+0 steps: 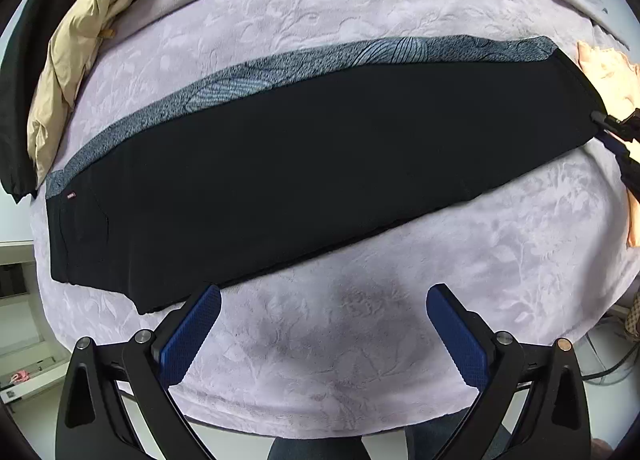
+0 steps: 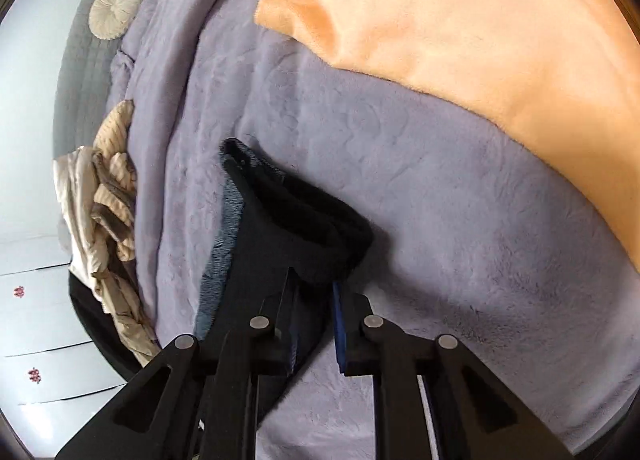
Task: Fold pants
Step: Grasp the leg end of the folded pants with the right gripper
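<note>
Black pants (image 1: 304,164) lie stretched flat across the bed, one leg folded over the other, with a grey patterned side stripe (image 1: 248,76) running along their far edge. Their waistband end sits to the left in your left wrist view, where a small red label (image 1: 71,195) shows near the corner, and the leg ends reach to the right.

Your right hand-held gripper (image 2: 314,296) is clamped on the leg ends of the pants (image 2: 304,232), its blue-padded fingers (image 2: 338,324) pressed close on the dark cloth, which bunches up into a raised fold just past the tips. From the left wrist view you can see that same gripper (image 1: 612,132) meeting the right end of the garment.

Your left hand-held gripper (image 1: 324,300) hovers with its two blue pads (image 1: 192,336) spread wide apart, holding nothing; its left finger sits just beside the near edge of the pants close to the waist end.

Under everything lies a lilac plush blanket (image 1: 360,340) embossed with a leafy pattern. A peach blanket (image 2: 480,40) lies beyond the leg ends. On the other side, a heap of beige clothing (image 1: 72,60) sits at the bed's edge, and a round cream cushion (image 2: 116,8) rests on a grey quilted cover (image 2: 92,72).
</note>
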Demonstrator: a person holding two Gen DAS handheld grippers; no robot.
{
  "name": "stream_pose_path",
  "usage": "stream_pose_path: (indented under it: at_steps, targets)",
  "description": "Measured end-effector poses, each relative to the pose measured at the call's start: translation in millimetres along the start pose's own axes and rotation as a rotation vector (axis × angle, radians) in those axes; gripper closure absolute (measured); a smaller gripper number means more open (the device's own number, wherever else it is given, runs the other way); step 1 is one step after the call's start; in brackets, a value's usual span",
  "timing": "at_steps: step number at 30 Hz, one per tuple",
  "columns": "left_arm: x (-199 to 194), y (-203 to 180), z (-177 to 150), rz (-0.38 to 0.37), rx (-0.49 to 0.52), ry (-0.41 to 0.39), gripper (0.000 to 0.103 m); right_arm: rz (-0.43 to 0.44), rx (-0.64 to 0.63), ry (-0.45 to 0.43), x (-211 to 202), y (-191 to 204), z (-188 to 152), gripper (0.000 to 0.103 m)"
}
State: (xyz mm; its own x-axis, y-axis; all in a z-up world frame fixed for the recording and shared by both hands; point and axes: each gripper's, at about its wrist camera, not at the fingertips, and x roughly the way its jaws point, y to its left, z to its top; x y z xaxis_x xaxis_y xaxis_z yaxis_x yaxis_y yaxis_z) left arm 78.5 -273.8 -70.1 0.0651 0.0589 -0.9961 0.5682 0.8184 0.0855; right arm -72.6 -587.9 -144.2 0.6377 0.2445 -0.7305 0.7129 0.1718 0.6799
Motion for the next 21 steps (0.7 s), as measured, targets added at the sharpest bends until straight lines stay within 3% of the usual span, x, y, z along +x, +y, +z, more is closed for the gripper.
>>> stream_pose_path:
  at_steps: [2,4,6,9,11,12,13,21]
  targets:
    - [-1.5,-3.3,3.7,0.003,0.002,-0.008,0.0,0.012,-0.076,-0.007,-3.8,15.9,2.9,0.088]
    - [1.3,-7.3,8.1,0.006,0.009,-0.005,0.0,-0.057,-0.117,0.011,3.9,18.4,6.7,0.088]
    - [4.7,-12.0,12.1,0.014,0.015,0.001,0.0,-0.108,-0.103,0.048,18.9,4.4,11.3,0.088]
    - [5.8,-18.9,16.3,0.018,0.022,0.001,0.0,-0.067,-0.038,0.076,23.2,-13.9,13.0,0.084]
    - [5.3,-20.8,18.0,0.016,0.024,-0.004,0.0,-0.075,-0.033,0.068,14.8,-17.6,11.4,0.073]
    - [5.5,-21.9,19.3,0.012,0.023,-0.003,0.0,-0.107,-0.051,0.067,9.6,-16.9,10.3,0.056]
    - [5.6,-22.3,20.5,0.009,0.023,-0.001,0.0,-0.107,-0.057,0.068,6.0,-18.2,8.5,0.049]
    - [11.8,-28.1,27.7,-0.009,0.021,0.01,0.0,0.002,-0.053,0.115,-3.2,-23.0,-7.1,0.047]
